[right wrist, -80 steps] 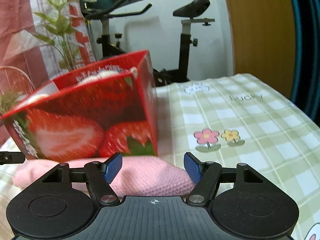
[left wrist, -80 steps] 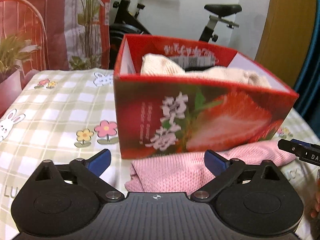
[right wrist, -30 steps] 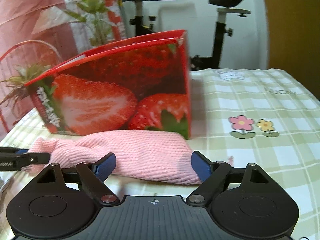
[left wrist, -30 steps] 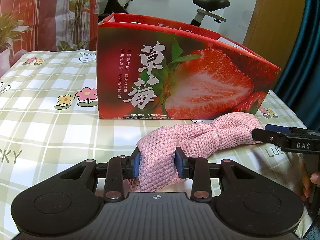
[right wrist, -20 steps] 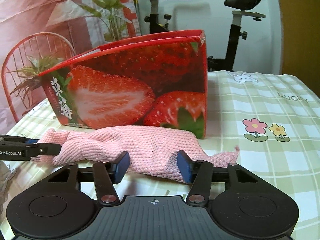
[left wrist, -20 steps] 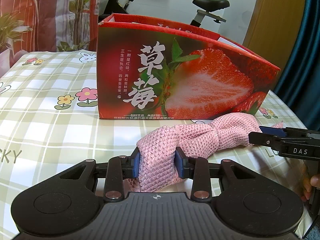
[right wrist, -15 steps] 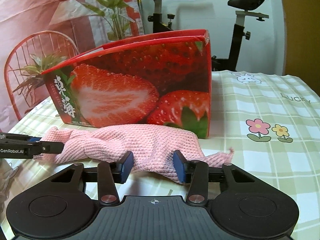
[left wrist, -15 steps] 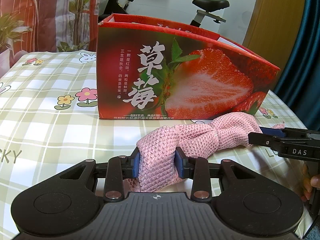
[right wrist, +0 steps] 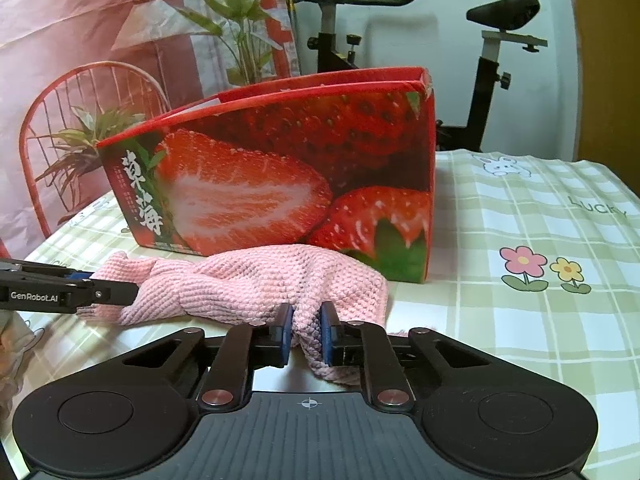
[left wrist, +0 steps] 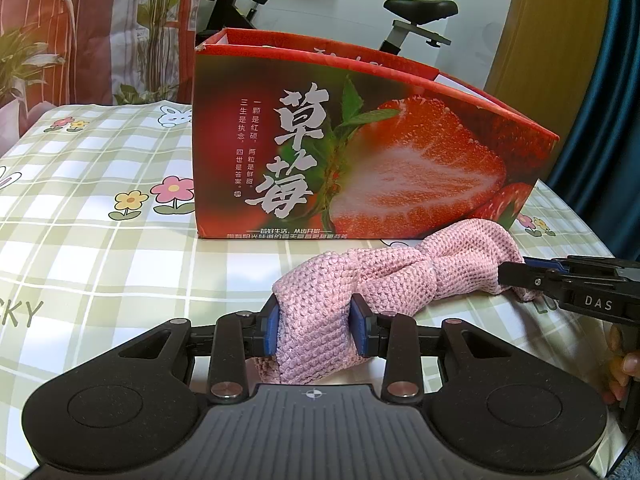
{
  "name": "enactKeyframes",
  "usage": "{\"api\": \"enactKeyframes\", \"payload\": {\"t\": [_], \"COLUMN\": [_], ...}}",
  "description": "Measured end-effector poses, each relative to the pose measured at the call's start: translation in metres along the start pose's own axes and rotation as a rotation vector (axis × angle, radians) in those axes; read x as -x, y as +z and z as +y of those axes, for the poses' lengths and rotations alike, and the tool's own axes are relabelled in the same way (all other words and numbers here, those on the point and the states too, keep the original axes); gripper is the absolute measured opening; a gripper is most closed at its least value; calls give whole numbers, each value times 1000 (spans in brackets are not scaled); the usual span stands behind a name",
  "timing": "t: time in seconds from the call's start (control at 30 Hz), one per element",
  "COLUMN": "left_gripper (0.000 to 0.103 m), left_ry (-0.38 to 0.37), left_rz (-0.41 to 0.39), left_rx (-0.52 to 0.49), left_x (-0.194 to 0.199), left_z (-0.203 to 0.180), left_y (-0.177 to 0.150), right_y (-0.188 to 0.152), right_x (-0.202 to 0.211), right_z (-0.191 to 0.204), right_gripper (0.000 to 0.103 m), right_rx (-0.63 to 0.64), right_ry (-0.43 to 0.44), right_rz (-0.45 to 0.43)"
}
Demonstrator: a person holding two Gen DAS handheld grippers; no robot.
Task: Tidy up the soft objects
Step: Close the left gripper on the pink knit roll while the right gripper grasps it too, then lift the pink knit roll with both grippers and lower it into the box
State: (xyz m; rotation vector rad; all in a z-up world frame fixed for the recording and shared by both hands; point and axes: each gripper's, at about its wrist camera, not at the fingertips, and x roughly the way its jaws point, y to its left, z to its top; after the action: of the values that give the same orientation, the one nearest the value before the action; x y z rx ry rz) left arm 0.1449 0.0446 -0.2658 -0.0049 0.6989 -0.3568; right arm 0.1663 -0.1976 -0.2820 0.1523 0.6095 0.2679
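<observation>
A pink knitted cloth (left wrist: 400, 276) lies twisted on the checked tablecloth, in front of a red strawberry box (left wrist: 360, 152). My left gripper (left wrist: 316, 328) is shut on the cloth's near end, which bulges between the blue pads. In the right wrist view the right gripper (right wrist: 306, 332) is closing tight on the cloth (right wrist: 260, 280) at its other end, with a fold pinched between the pads. The box (right wrist: 280, 168) stands just behind. Each gripper shows in the other's view: the right gripper (left wrist: 520, 272) at the right edge, the left gripper (right wrist: 112, 290) at the left edge.
The tablecloth (left wrist: 100, 200) carries flower and rabbit prints. Behind the table stand an exercise bike (right wrist: 492, 60), a leafy plant (right wrist: 236, 20) and a red wire chair (right wrist: 92, 92). A person's fingers (left wrist: 624, 364) show at the right edge.
The right gripper's jaws went from wide apart around the cloth to pinched on a fold of it. The left gripper kept its hold and did not move.
</observation>
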Motion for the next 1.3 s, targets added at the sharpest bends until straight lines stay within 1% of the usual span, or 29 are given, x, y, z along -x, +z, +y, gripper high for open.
{"api": "enactKeyframes", "payload": {"t": [0.33, 0.4, 0.47, 0.53, 0.63, 0.77, 0.9, 1.03, 1.13, 1.2, 1.3], "left_gripper": [36, 30, 26, 25, 24, 24, 24, 24, 24, 24, 24], "left_ry": [-20, -31, -52, -57, -50, -50, -57, -56, -65, -72, -68], "left_rz": [-2, 2, 11, 9, -28, -94, -159, -221, -247, -245, -225], "left_rx": [17, 26, 41, 66, 67, 37, 16, -14, -12, -15, -49], "left_x": [0, -1, -1, 2, 16, 41, 66, 84, 89, 86, 76], "left_z": [4, 5, 7, 11, 15, 12, 8, 1, -3, -5, -10], "left_y": [2, 4, 5, 6, 12, 24, 44, 71, 96, 114, 135], "right_y": [-1, -1, -1, -2, -3, 0, 17, 42, 65, 82, 111], "right_x": [3, 4, 6, 9, 18, 37, 59, 77, 83, 85, 80], "right_z": [5, 7, 8, 10, 17, 28, 31, 36, 35, 33, 27], "right_gripper": [11, 10, 10, 10, 9, 9, 9, 9, 9, 9, 9], "right_rx": [32, 41, 53, 69, 105, 133, 103, 137, 164, 177, 173], "right_ry": [-2, -3, -4, -1, 9, 36, 74, 75, 60, 48, 34], "right_rz": [-16, -23, -35, -55, -99, -178, -275, -344, -365, -371, -340]}}
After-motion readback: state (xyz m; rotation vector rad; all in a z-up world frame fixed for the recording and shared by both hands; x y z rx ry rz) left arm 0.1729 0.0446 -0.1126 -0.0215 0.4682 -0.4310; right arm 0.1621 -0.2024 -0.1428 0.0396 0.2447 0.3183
